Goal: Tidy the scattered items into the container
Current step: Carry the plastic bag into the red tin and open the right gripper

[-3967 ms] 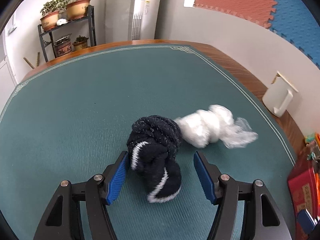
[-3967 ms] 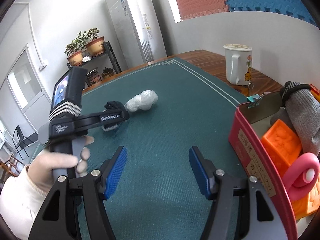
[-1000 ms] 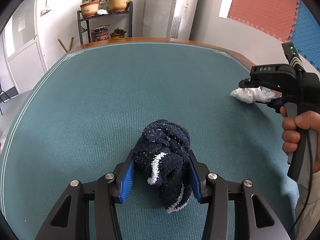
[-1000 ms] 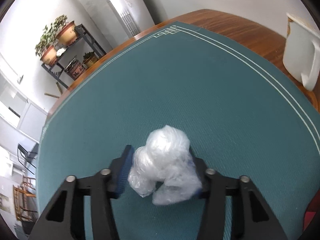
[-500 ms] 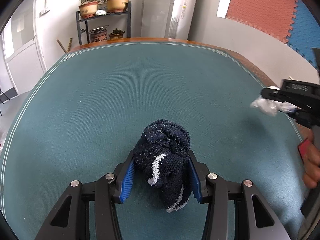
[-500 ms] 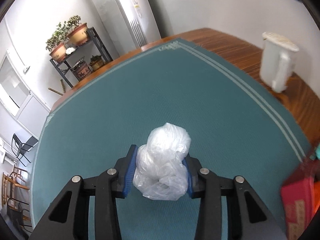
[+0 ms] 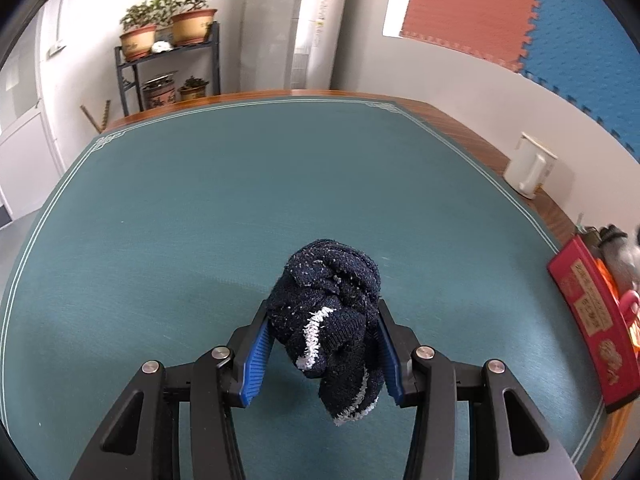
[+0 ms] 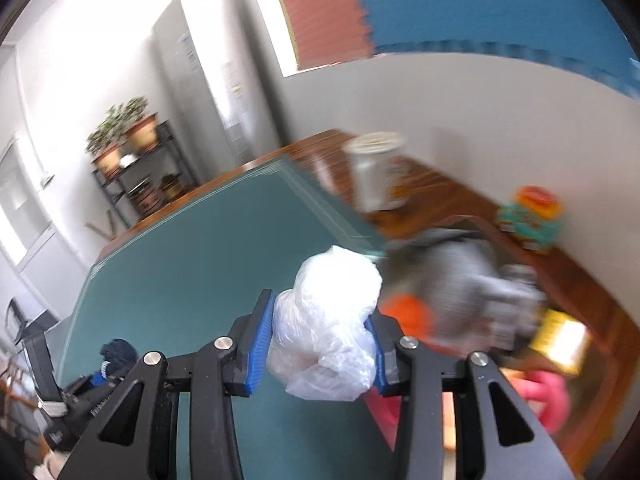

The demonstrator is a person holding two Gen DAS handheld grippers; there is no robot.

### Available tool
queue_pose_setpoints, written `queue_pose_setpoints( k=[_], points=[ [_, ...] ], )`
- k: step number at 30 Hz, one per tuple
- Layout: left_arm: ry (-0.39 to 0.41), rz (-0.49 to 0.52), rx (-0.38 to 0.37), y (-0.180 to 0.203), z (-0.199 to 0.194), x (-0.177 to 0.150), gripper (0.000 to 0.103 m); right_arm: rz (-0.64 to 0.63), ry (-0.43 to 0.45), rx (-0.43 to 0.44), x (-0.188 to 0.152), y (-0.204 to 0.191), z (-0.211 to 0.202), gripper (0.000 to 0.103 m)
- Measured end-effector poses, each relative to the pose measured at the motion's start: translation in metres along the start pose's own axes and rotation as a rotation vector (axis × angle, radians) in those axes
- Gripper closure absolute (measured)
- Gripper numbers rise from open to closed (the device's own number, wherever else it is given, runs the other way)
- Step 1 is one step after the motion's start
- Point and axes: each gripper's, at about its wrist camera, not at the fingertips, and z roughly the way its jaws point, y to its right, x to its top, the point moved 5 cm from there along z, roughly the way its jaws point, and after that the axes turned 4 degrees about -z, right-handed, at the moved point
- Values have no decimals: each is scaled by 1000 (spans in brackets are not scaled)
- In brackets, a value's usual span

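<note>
Left tool pinching dark sock, right tool pinching plastic bag

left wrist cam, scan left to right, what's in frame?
Plant shelf → tall white appliance → dark blue sock clamped in the left gripper → white mug → red box.

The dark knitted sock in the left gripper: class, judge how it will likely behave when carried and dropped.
Probably floppy: the dark knitted sock sags below the left gripper. Likely light and squashy, since the pads dent it. It should land without rolling.
</note>
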Motion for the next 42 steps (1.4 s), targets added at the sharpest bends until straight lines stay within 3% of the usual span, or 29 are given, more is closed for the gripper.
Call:
queue_pose_setpoints(
  k=[5,9,28,32,37,42],
  points=[
    [-13,27,-40,22,-7,-6,54,41,-5,-99,-20,64,-36,58],
    [-22,59,-66,45,-11,-12,54,54,-34,-138,-34,93,-44,58],
    [-43,184,-153,127,-28,-26,54,-162,-251,-169,-72,101,-16,58],
    [-33,227,-193,152,-37,-23,54,-186,-207,-180,-70,102,-20,54],
    [-22,266,-249,180,-50,-17,54,-197,-112,-181,-60,103,-36,32],
    [-27,294,-299,208,-56,-16,54,-126,-49,-162,-54,117,-50,32]
  ],
)
